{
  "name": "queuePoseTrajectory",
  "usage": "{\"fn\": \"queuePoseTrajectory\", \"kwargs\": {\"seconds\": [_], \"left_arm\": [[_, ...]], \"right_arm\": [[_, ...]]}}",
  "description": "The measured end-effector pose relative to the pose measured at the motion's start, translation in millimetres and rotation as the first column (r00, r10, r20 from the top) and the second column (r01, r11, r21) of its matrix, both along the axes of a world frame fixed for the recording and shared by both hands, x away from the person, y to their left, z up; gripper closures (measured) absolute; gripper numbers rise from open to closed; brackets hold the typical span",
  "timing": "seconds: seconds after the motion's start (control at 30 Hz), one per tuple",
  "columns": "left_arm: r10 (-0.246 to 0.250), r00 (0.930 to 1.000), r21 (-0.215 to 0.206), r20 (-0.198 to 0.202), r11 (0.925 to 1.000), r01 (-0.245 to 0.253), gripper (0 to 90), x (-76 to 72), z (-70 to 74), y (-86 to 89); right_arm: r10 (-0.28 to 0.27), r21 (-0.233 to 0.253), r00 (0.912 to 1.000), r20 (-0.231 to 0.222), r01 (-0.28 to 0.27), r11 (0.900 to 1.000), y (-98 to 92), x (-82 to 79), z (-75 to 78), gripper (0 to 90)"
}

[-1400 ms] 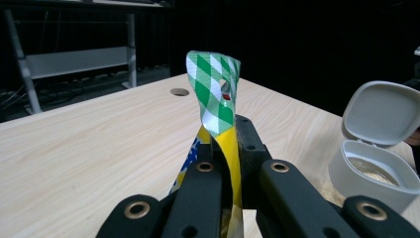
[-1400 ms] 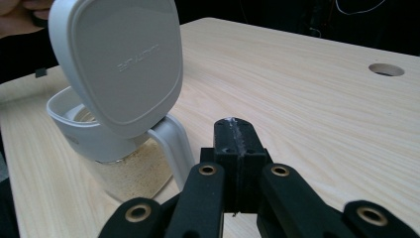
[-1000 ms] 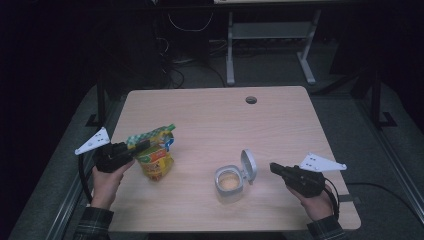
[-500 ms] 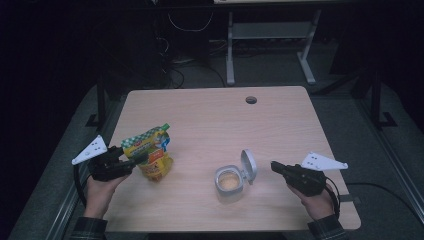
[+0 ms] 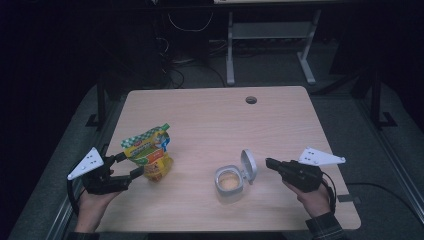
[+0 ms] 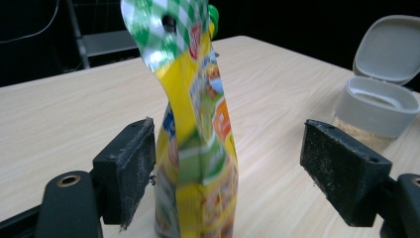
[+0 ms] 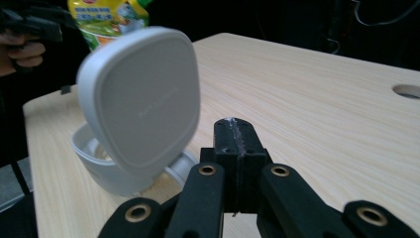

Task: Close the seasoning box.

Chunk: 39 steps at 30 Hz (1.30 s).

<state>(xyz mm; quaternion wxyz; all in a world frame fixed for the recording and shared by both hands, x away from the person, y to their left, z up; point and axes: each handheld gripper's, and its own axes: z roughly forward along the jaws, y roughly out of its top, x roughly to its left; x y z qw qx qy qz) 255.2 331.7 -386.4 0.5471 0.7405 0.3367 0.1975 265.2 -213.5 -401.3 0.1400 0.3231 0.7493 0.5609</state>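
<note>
A yellow and green stand-up pouch (image 5: 150,155) stands upright on the left of the wooden table (image 5: 210,125). My left gripper (image 5: 127,167) is open around its lower part. In the left gripper view the pouch (image 6: 198,124) sits between the jaws of the left gripper (image 6: 228,168), close against the left pad (image 6: 131,163) and well apart from the right one. A small white container (image 5: 230,182) with its hinged lid (image 5: 248,165) up holds pale brown grains. My right gripper (image 5: 270,164) is shut and empty just right of the lid. The right gripper (image 7: 234,134) points at the lid (image 7: 141,99).
A round cable hole (image 5: 251,100) lies at the table's far right. Metal desk legs and cables (image 5: 270,45) stand on the dark floor beyond the far edge. The person's other hand (image 7: 22,52) and the pouch (image 7: 106,17) appear far off in the right gripper view.
My left gripper has opened and drawn back left toward the table's edge, and the pouch now stands by itself between the jaws. The right gripper has stayed put.
</note>
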Motion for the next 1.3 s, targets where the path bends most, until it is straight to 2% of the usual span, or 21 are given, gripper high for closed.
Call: {"fn": "queuePoseTrajectory", "kwargs": {"seconds": [0.1, 0.27, 0.33, 0.47, 0.87, 1.17, 1.3], "left_arm": [[0.012, 0.9999, -0.009, -0.011, 0.9999, -0.012, 20.2, -9.7, -4.5, 3.9], [0.010, 0.9995, -0.002, -0.029, 1.0000, -0.010, 20.2, -28.2, -11.8, 8.9], [0.006, 0.9993, -0.015, -0.036, 0.9999, -0.006, 20.2, -34.3, -15.7, 8.4], [-0.007, 0.9989, -0.007, -0.046, 1.0000, 0.006, 20.2, -42.0, -22.0, 3.9], [-0.058, 0.9958, -0.001, -0.071, 0.9983, 0.058, 20.2, -39.2, -29.4, -8.5], [-0.064, 0.9956, 0.006, -0.069, 0.9979, 0.064, 20.1, -39.1, -29.4, -9.2], [-0.067, 0.9951, 0.001, -0.073, 0.9978, 0.067, 19.2, -38.6, -29.3, -10.6]], "right_arm": [[0.026, -0.004, 0.9997, 0.005, -0.026, 1.000, 5.0, 3.4, 3.9, 90.0], [0.067, -0.012, 0.9978, 0.001, -0.067, 0.998, 14.0, 8.1, 8.6, 90.0], [0.086, -0.017, 0.9963, 0.002, -0.086, 0.996, 18.1, 9.3, 10.6, 90.0], [0.119, -0.025, 0.9929, 0.005, -0.118, 0.993, 28.3, 9.9, 13.8, 90.0], [0.159, -0.021, 0.9873, 0.008, -0.158, 0.987, 41.4, 8.3, 14.8, 90.0], [0.194, -0.025, 0.9810, -0.003, -0.194, 0.981, 51.9, 6.2, 11.0, 90.0], [0.180, -0.021, 0.9837, -0.001, -0.180, 0.983, 48.8, 6.2, 10.3, 90.0]]}}
